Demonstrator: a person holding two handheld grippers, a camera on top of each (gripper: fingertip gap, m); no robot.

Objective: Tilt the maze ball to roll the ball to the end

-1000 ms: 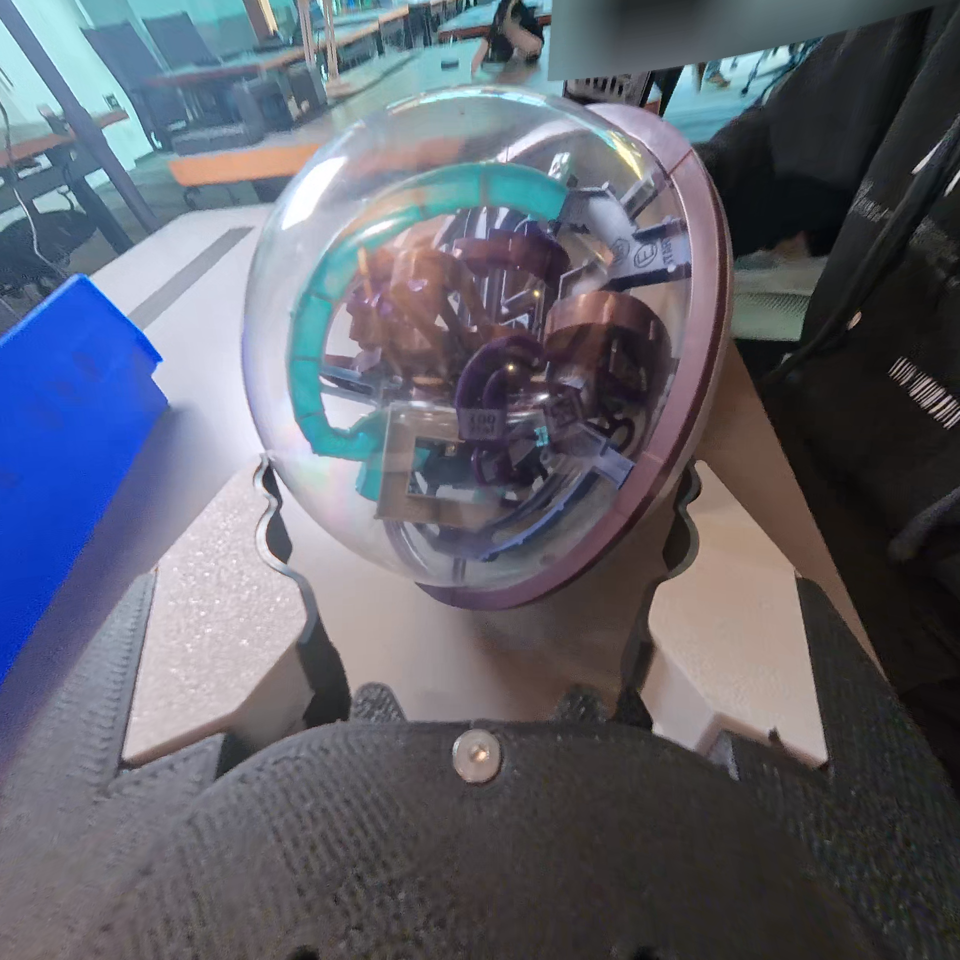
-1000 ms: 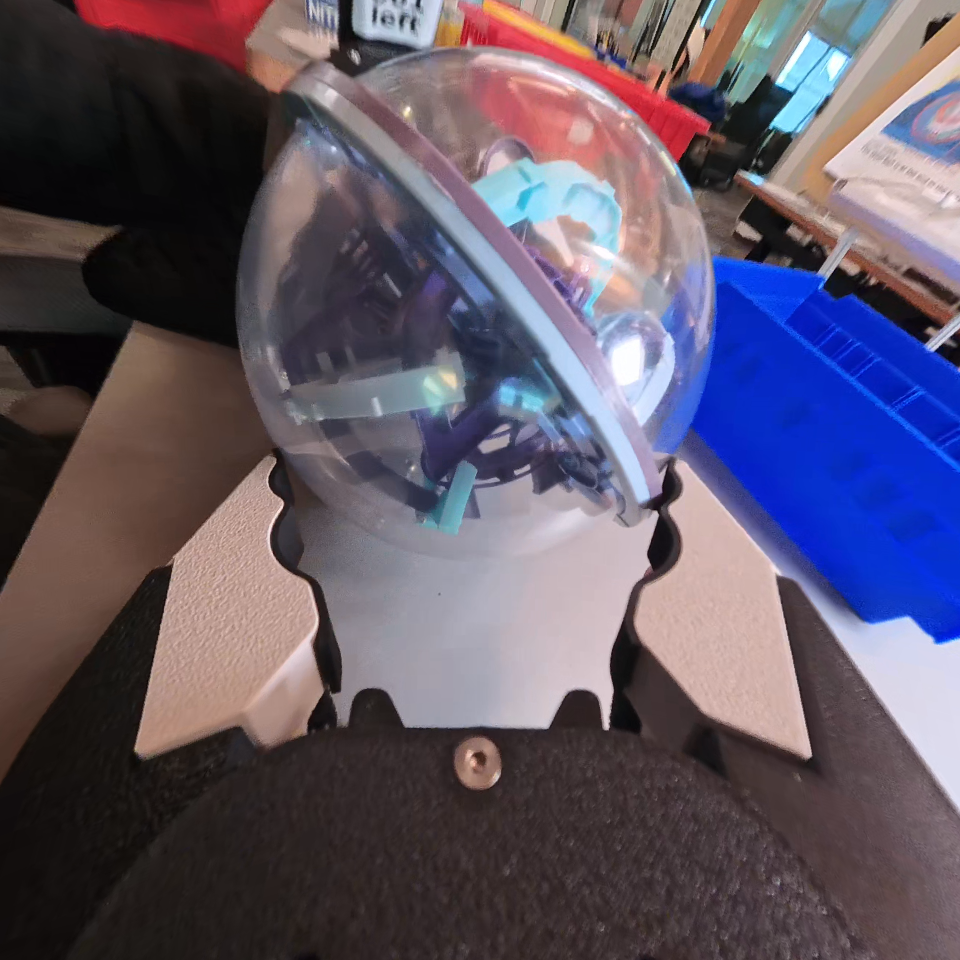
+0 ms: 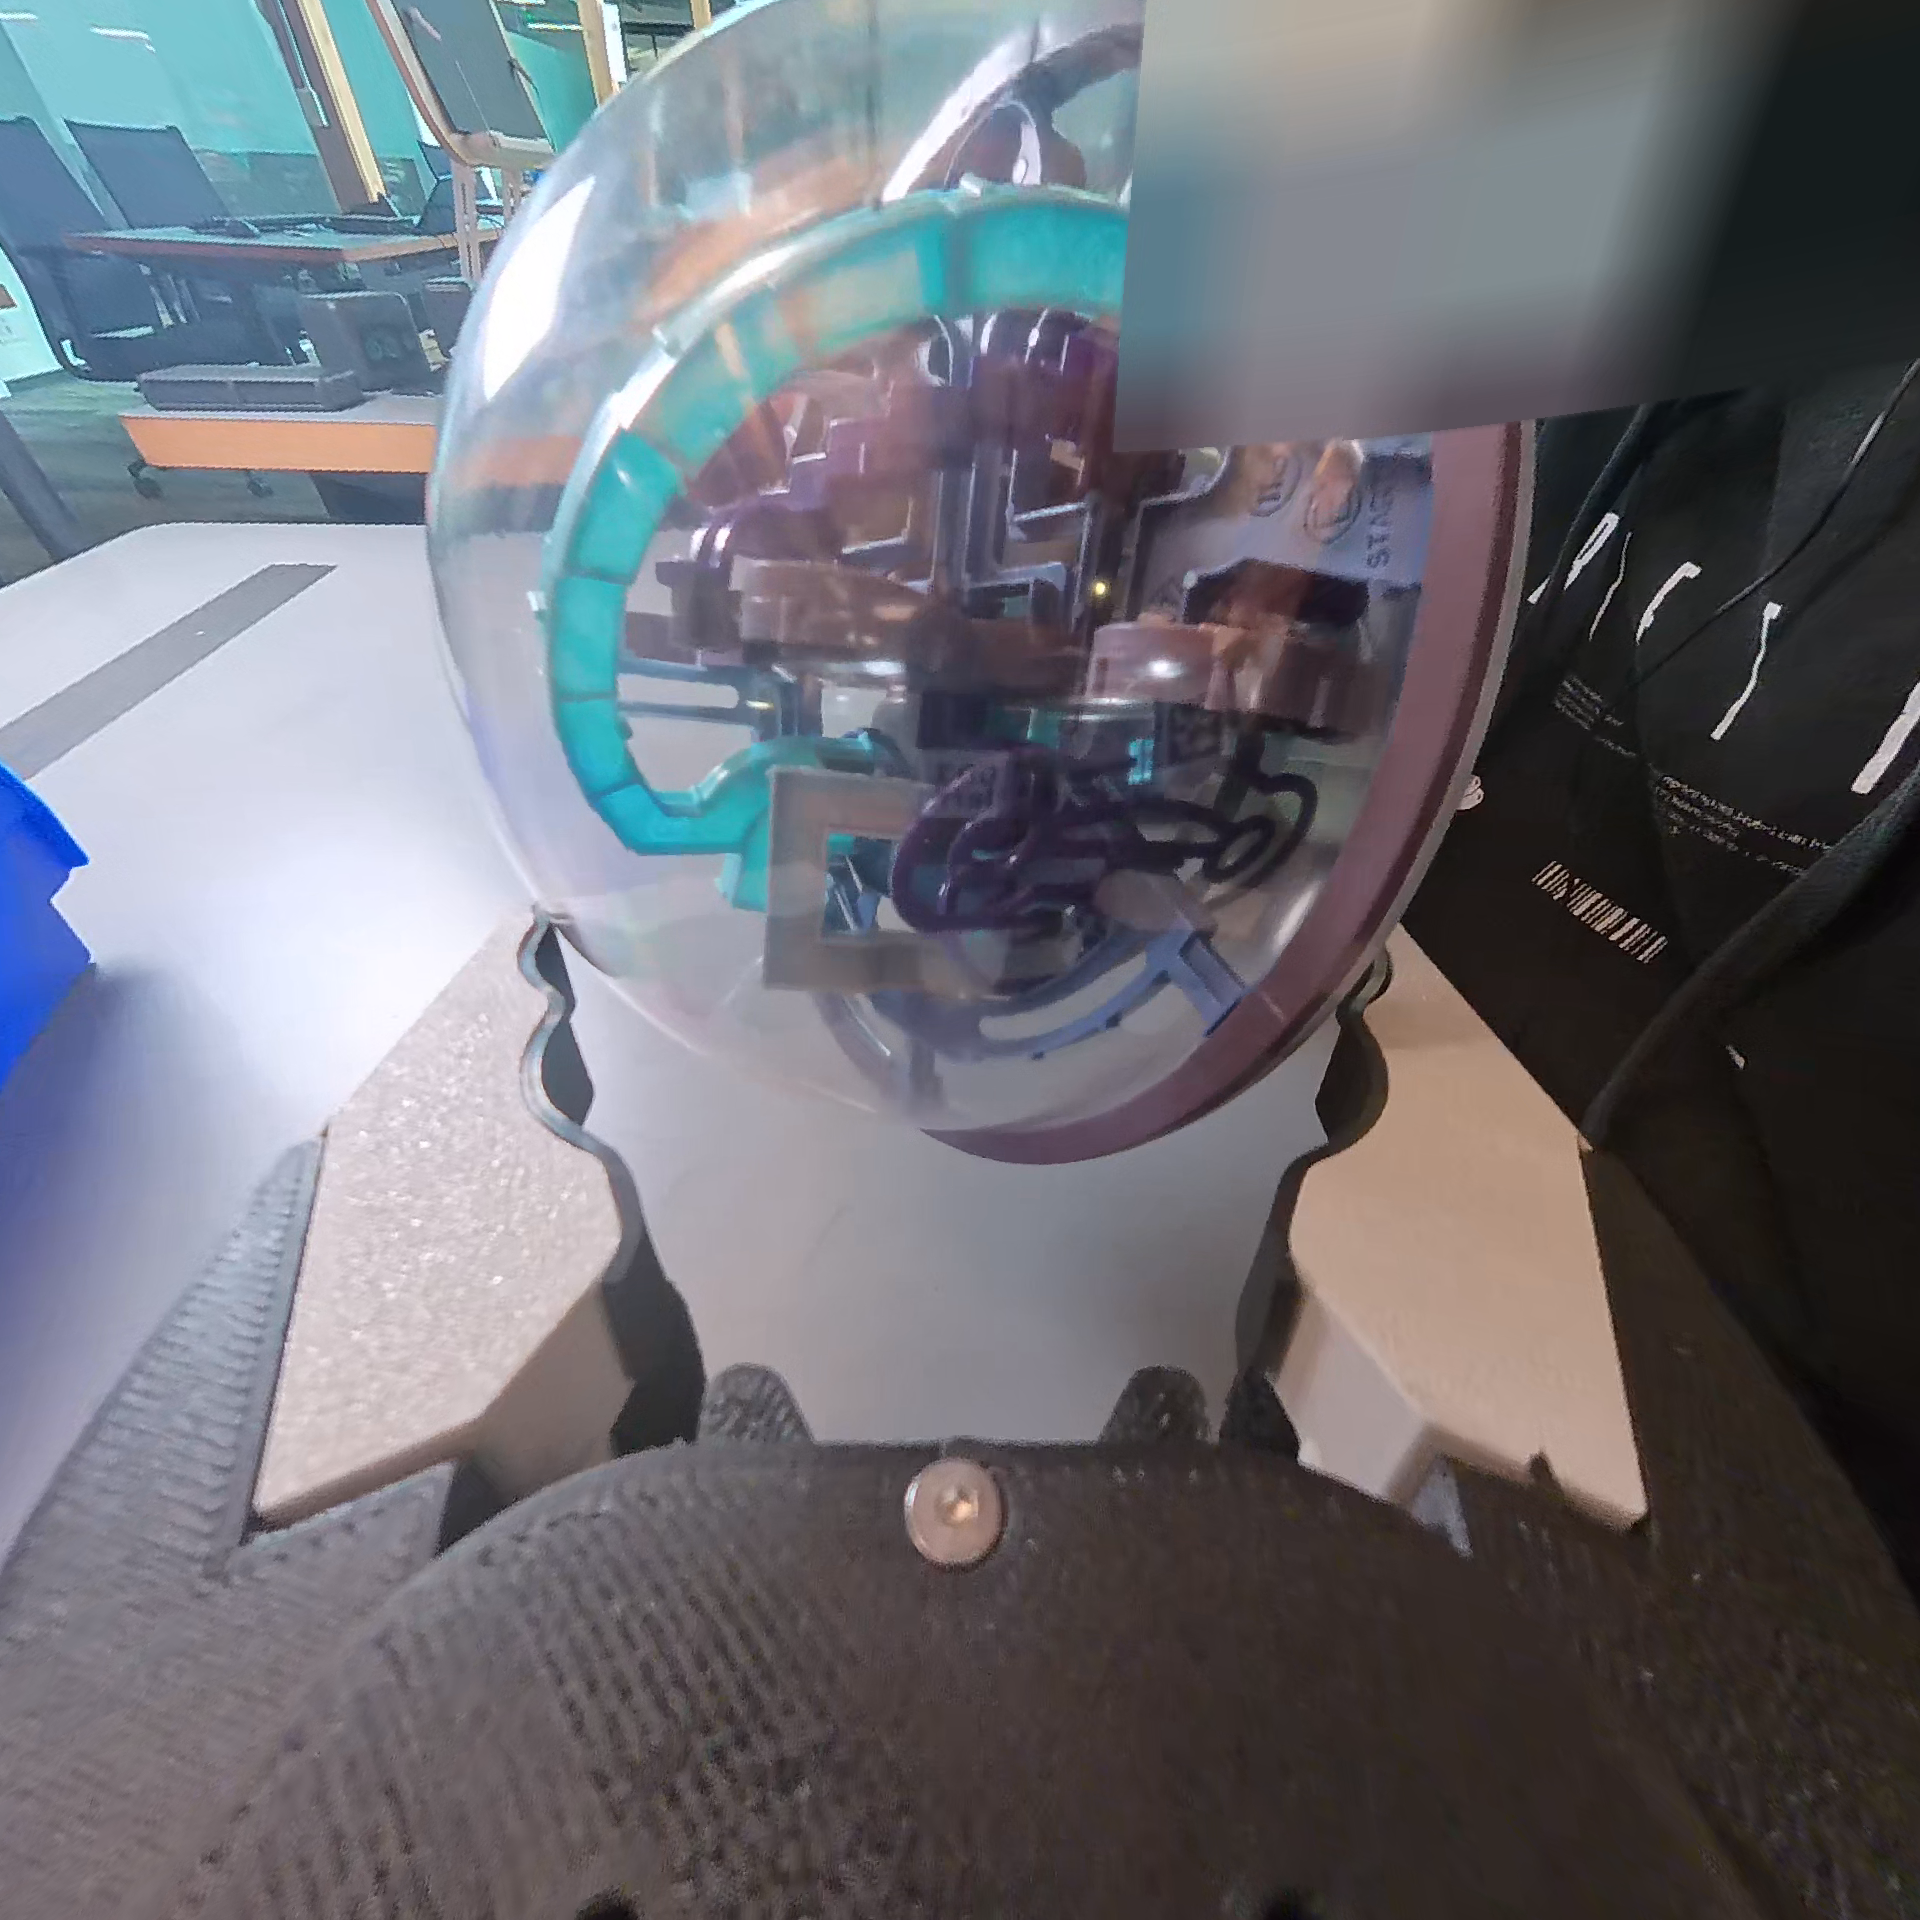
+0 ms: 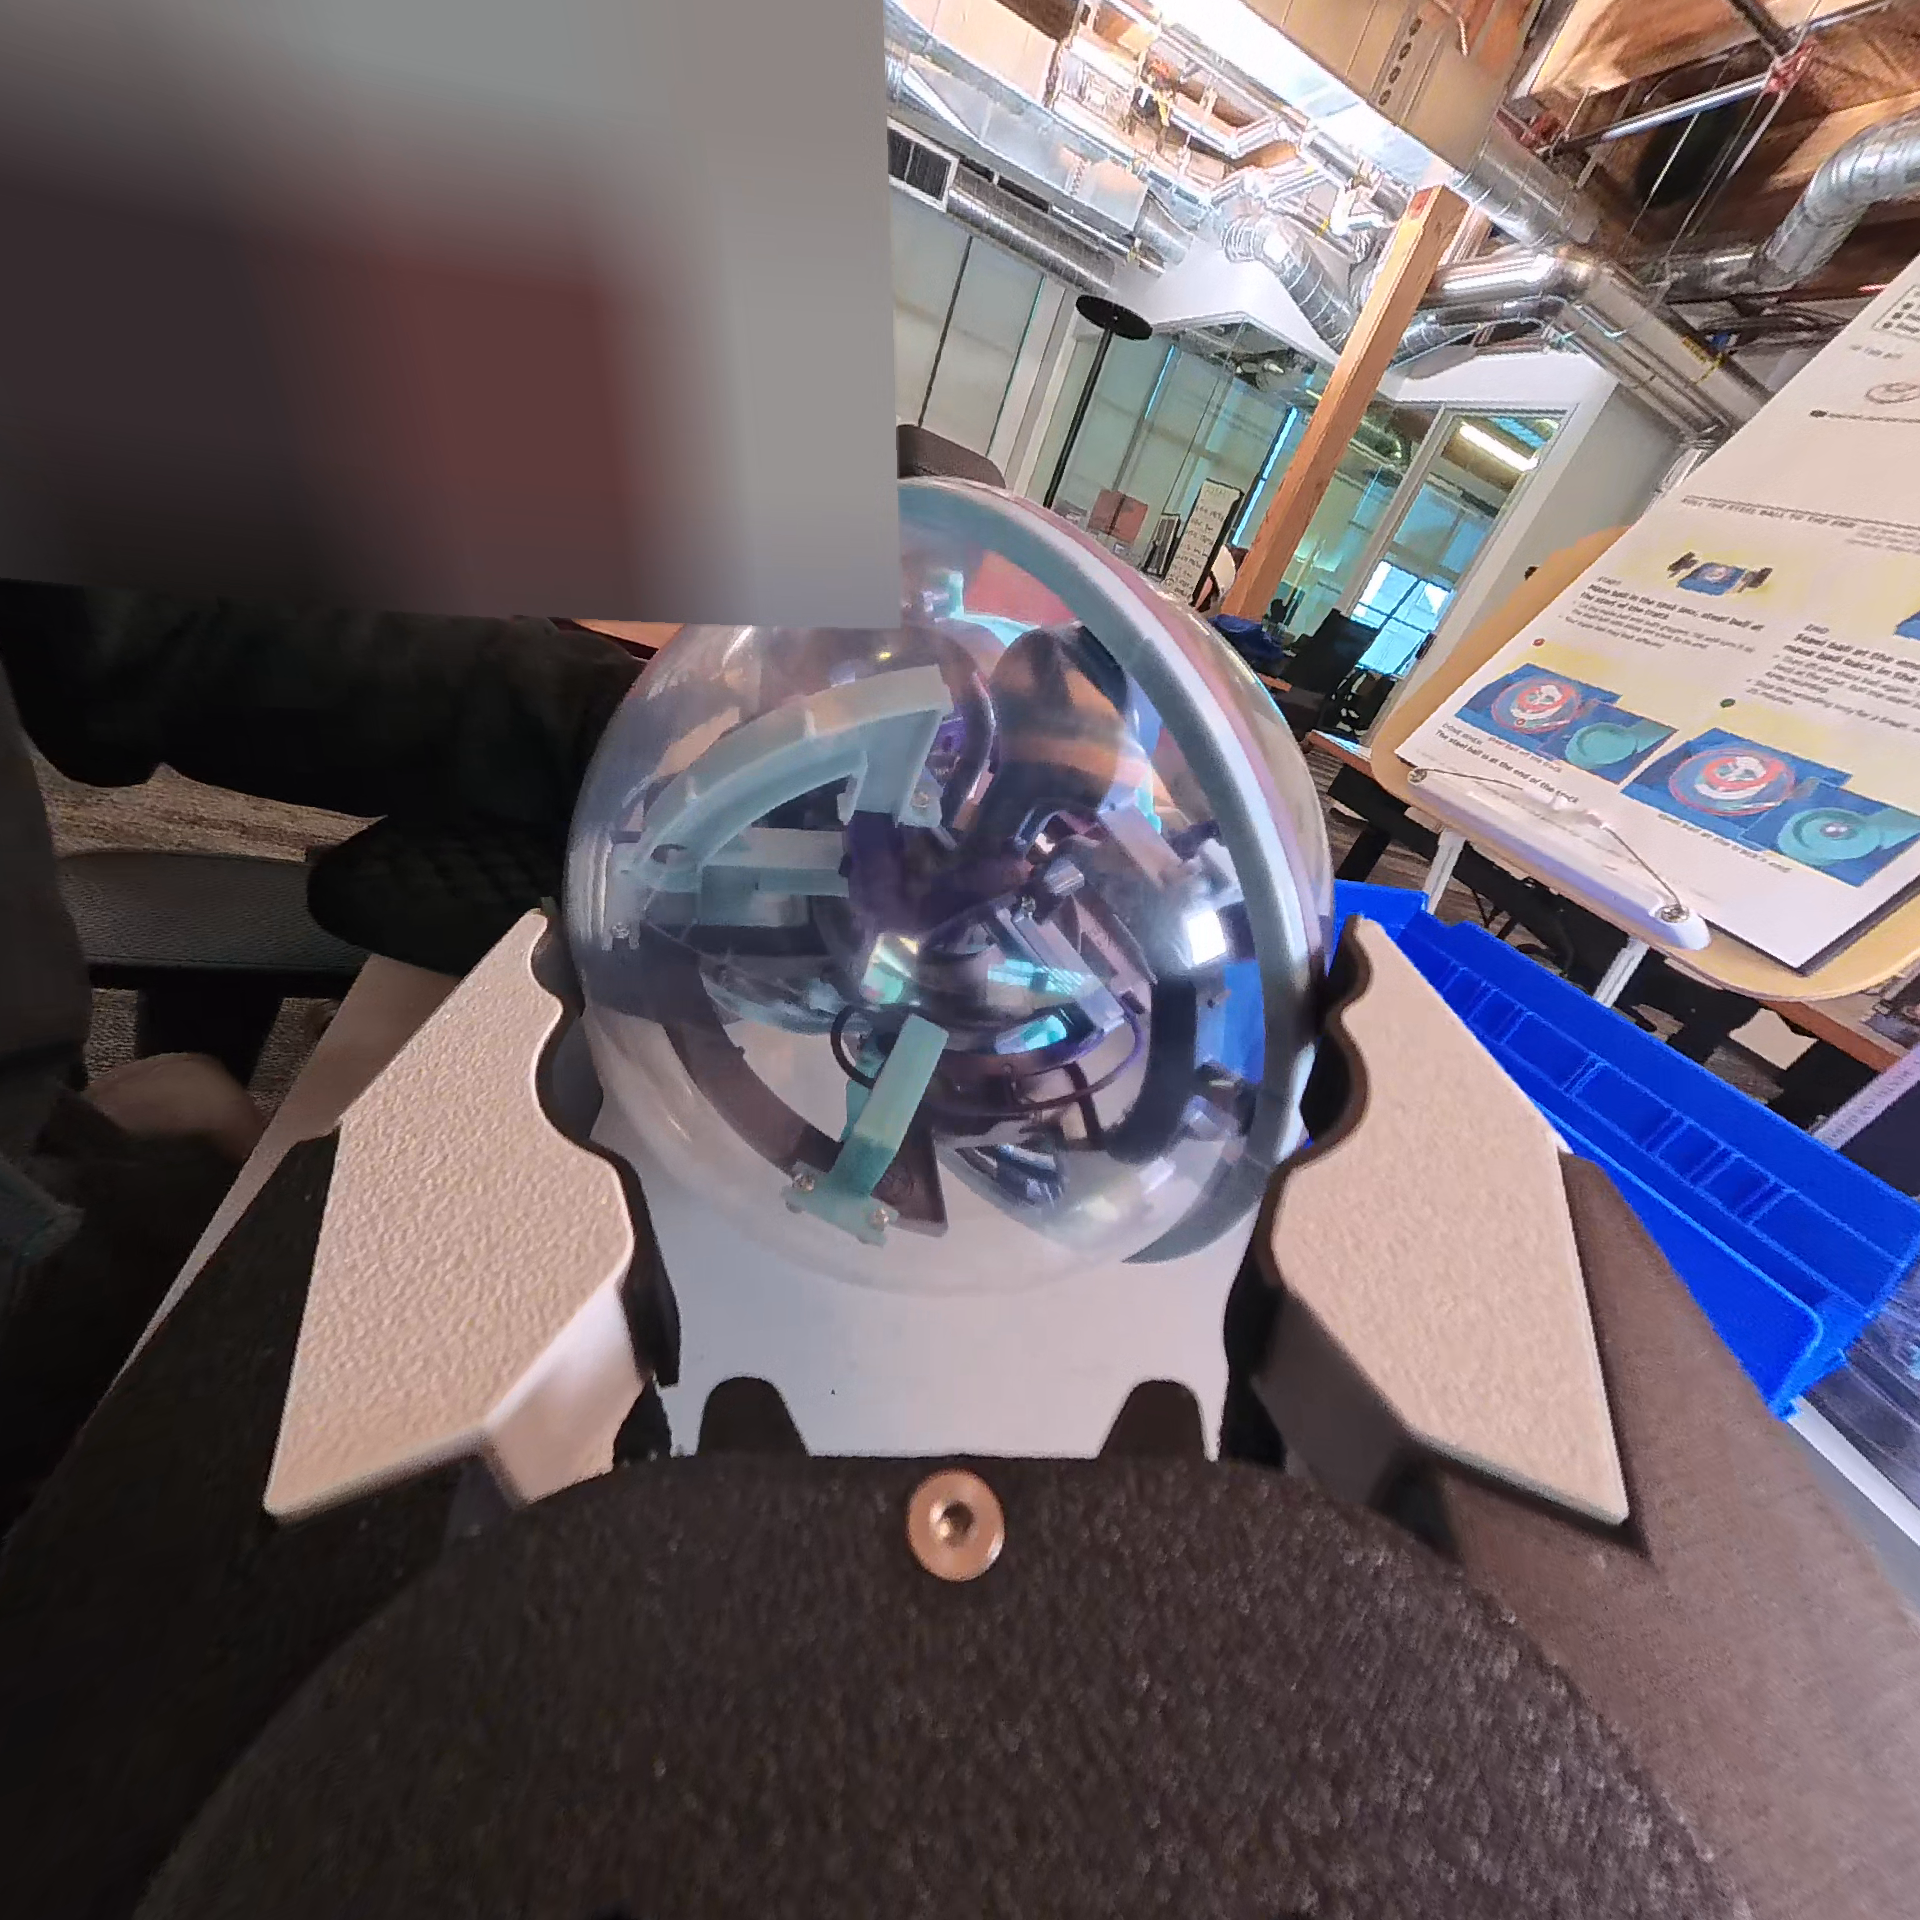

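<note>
You have the see-through maze ball (image 3: 935,623) squeezed between both grippers, left (image 3: 951,956) and right (image 4: 940,966), above the table beside the blue bin (image 4: 1662,1122); I can't spot the little ball, so tip slowly

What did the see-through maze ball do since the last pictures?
The maze ball was tipped and lifted: in the right wrist view the background swung from blue bins up to ceiling pipes, and its seam ring leans differently. Same as before: both grippers, left and right, grip it on opposite sides. Nothing let go.
</note>
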